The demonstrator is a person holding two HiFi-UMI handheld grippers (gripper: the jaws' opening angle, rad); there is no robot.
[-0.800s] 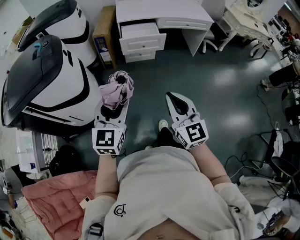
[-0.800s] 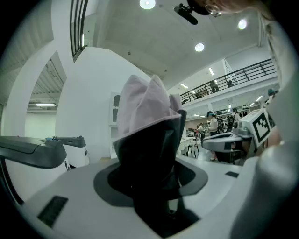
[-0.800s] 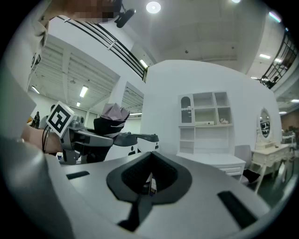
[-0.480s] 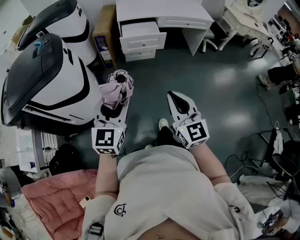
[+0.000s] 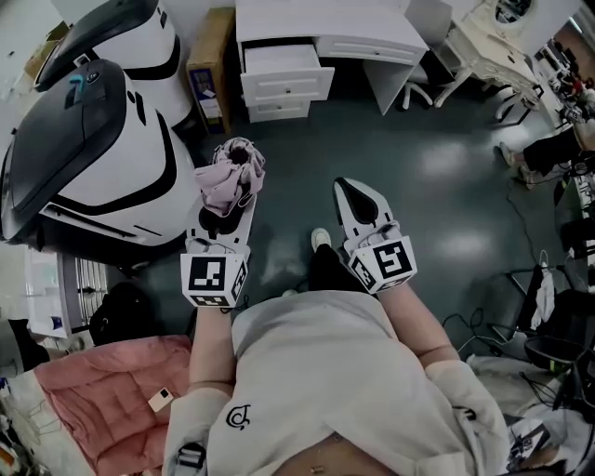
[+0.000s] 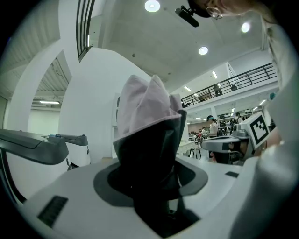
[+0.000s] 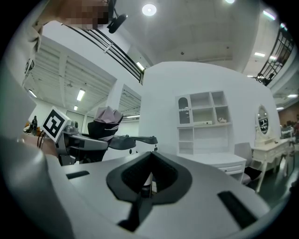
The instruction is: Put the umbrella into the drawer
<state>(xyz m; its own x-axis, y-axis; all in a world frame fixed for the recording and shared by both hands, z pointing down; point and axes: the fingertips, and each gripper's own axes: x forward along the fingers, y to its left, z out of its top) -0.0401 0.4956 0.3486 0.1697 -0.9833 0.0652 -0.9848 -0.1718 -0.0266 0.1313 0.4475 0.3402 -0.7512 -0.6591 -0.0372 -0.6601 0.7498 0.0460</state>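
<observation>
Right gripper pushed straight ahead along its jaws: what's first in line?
Nothing close to the right gripper; across open floor, probably the open drawer of the white desk, though depth is unclear.

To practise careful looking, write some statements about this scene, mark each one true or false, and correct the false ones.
1. The left gripper grips the umbrella. True.
2. The right gripper holds something too. False: it is empty, with its jaws together.
3. One drawer of the desk is pulled out. True.
4. The umbrella lies in the drawer. False: it is in the left gripper, well short of the desk.
5. The pink cushion lies on the person's right. False: it lies on their left.
</observation>
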